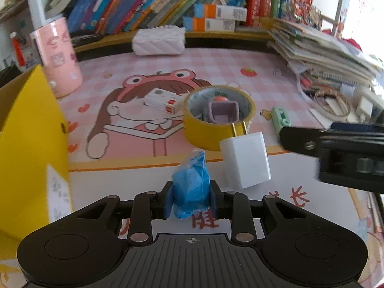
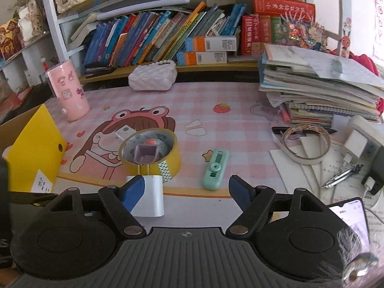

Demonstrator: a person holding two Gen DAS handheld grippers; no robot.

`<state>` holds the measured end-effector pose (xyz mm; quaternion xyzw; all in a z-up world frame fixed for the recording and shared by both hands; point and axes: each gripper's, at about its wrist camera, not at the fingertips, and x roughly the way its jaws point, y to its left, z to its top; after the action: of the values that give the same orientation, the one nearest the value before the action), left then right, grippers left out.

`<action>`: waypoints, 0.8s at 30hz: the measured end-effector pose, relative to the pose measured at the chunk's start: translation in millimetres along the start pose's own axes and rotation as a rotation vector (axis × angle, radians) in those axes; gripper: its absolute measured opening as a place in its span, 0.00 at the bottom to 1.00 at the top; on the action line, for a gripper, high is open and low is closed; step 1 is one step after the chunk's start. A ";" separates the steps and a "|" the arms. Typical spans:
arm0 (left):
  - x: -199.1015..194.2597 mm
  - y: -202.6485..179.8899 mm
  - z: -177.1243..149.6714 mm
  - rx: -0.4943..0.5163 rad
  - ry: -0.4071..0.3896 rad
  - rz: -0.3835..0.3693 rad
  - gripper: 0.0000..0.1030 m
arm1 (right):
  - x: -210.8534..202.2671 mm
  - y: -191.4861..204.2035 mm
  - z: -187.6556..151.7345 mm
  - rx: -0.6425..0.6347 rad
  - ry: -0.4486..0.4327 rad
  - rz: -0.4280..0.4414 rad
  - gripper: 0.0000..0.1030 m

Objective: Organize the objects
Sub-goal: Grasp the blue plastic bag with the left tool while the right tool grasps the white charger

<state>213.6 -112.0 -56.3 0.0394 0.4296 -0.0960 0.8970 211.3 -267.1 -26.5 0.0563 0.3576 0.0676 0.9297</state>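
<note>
My left gripper (image 1: pixel 191 198) is shut on a small blue plastic packet (image 1: pixel 191 187), held just above the desk's front edge. A white plug charger (image 1: pixel 244 159) lies beside it to the right, prongs toward a yellow tape roll (image 1: pixel 217 117) that holds a small purple box (image 1: pixel 223 111). A red-and-white carton (image 1: pixel 164 100) lies behind the roll. My right gripper (image 2: pixel 187 192) is open and empty, its left finger (image 2: pixel 133 192) over the charger (image 2: pixel 150 195), with the tape roll (image 2: pixel 151 154) just beyond. A mint green correction tape (image 2: pixel 215 169) lies ahead of it.
An open yellow cardboard box (image 1: pixel 31 129) stands at the left, a pink cylinder (image 1: pixel 58 56) behind it. A white quilted pouch (image 2: pixel 152 76) lies at the back by the bookshelf. Stacked notebooks (image 2: pixel 321 88), a clear tape ring (image 2: pixel 306 142), a power strip and a phone (image 2: pixel 348 218) crowd the right.
</note>
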 end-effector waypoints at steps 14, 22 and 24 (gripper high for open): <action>-36.4 25.4 -25.0 -0.058 -0.013 0.050 0.27 | 61.5 35.7 -4.6 -0.105 0.155 0.094 0.65; -48.6 30.1 -27.9 -0.076 -0.052 0.034 0.27 | 74.0 43.7 -7.6 -0.163 0.179 0.071 0.42; -50.9 30.9 -28.4 -0.077 -0.059 0.030 0.27 | 71.9 43.3 -7.8 -0.159 0.181 0.063 0.42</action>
<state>167.1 -70.4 -34.9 0.0085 0.4056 -0.0670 0.9116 255.1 -212.1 -72.8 -0.0130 0.4318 0.1297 0.8925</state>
